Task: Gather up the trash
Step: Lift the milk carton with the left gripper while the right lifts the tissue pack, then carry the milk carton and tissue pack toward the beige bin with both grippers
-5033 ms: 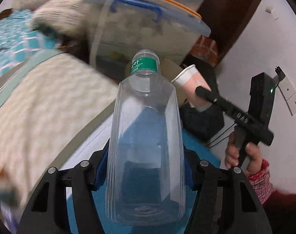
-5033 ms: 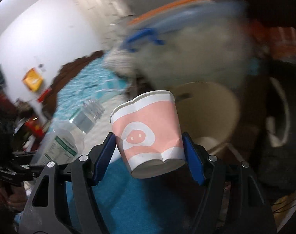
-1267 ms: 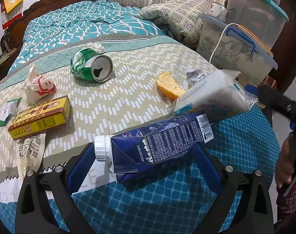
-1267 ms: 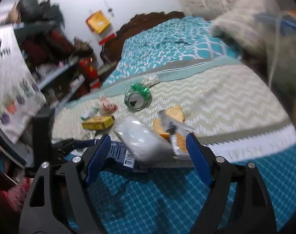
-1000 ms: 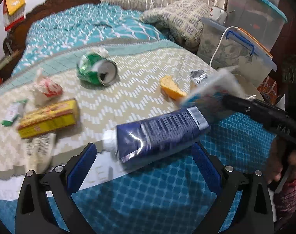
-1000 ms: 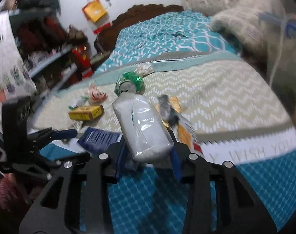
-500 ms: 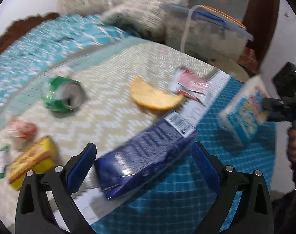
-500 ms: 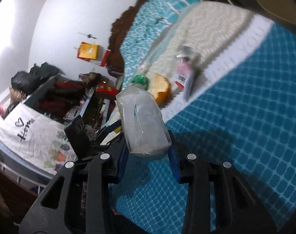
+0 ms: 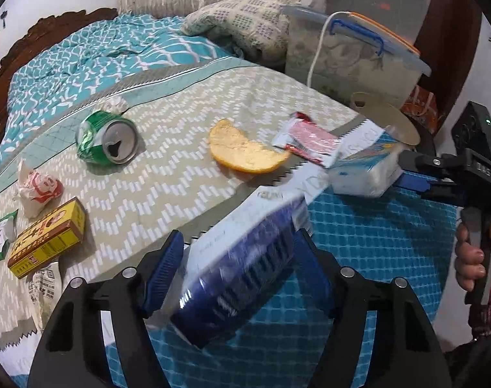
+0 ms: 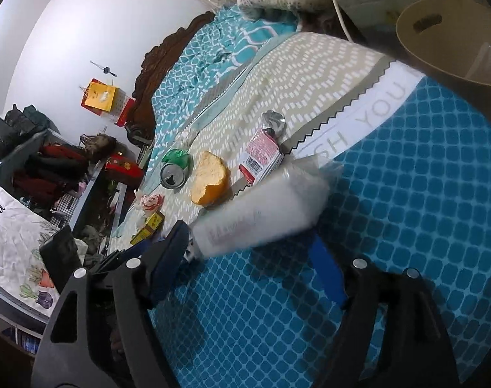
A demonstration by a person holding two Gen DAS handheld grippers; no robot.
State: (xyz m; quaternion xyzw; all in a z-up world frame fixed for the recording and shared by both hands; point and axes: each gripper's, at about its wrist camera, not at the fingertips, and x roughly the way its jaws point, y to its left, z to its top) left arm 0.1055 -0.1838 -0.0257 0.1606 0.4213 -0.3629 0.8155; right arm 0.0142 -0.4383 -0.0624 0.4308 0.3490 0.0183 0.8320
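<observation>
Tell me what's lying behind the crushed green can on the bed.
Behind the green can sits a small crumpled foil wad touching its far side, then the grey-green band of the bedspread. Whatever the can covers underneath itself is hidden.

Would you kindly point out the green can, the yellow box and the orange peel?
green can (image 9: 107, 138), left wrist view, on its silver top end.
yellow box (image 9: 48, 236), left wrist view, on its top face.
orange peel (image 9: 245, 152), left wrist view, on its pale inner side.
</observation>
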